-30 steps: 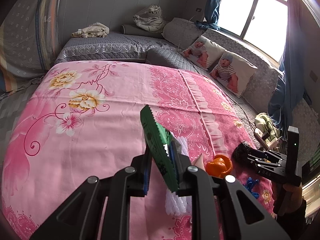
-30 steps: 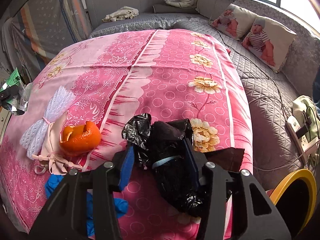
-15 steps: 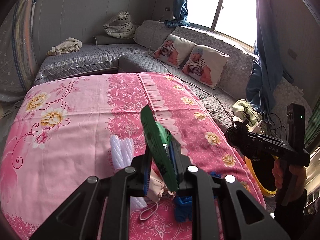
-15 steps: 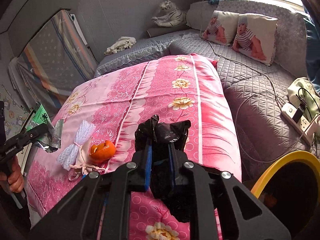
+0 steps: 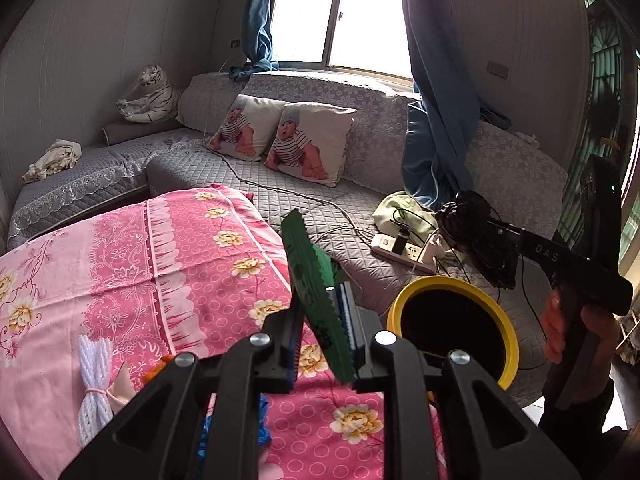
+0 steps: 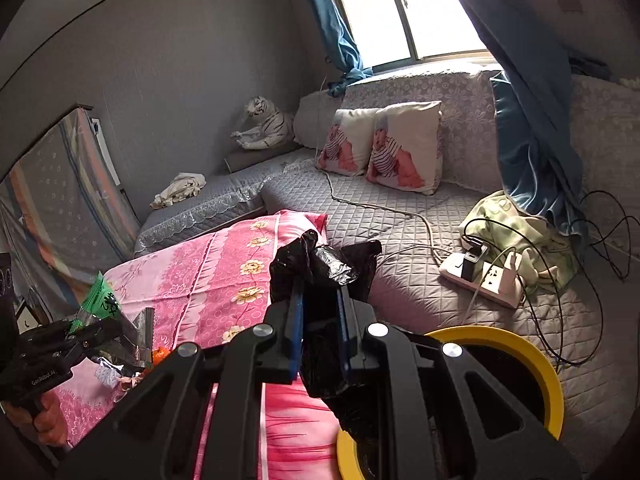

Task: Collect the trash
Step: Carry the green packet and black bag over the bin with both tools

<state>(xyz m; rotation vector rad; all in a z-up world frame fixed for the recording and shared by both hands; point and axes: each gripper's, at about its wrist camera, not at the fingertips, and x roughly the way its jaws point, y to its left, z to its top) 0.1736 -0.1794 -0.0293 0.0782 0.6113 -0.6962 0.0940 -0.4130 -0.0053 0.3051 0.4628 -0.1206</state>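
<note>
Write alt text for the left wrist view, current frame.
Left gripper shut on a green wrapper, held above a pink floral bedspread. To its right, the right gripper holds a black bag above a yellow-rimmed bin. Behind: a grey sofa with a power strip.

Left wrist view: my camera sits just behind the left gripper [image 5: 326, 340], looking forward and somewhat down over the near corner of the pink bed [image 5: 132, 280] toward the grey sofa [image 5: 360, 200] and window [image 5: 340, 12]. The right gripper [image 5: 466, 222] shows at its right edge, over the yellow bin [image 5: 510, 344].

Right wrist view: my camera sits just behind the right gripper [image 6: 318, 332], facing the same way, close above the bin [image 6: 552, 384]. The left gripper [image 6: 80, 330] shows low at its left edge.

Shared: bed, sofa, two cushions [image 5: 280, 138], toy tiger [image 5: 150, 94], power strip [image 5: 404, 250], bin, window.
</note>
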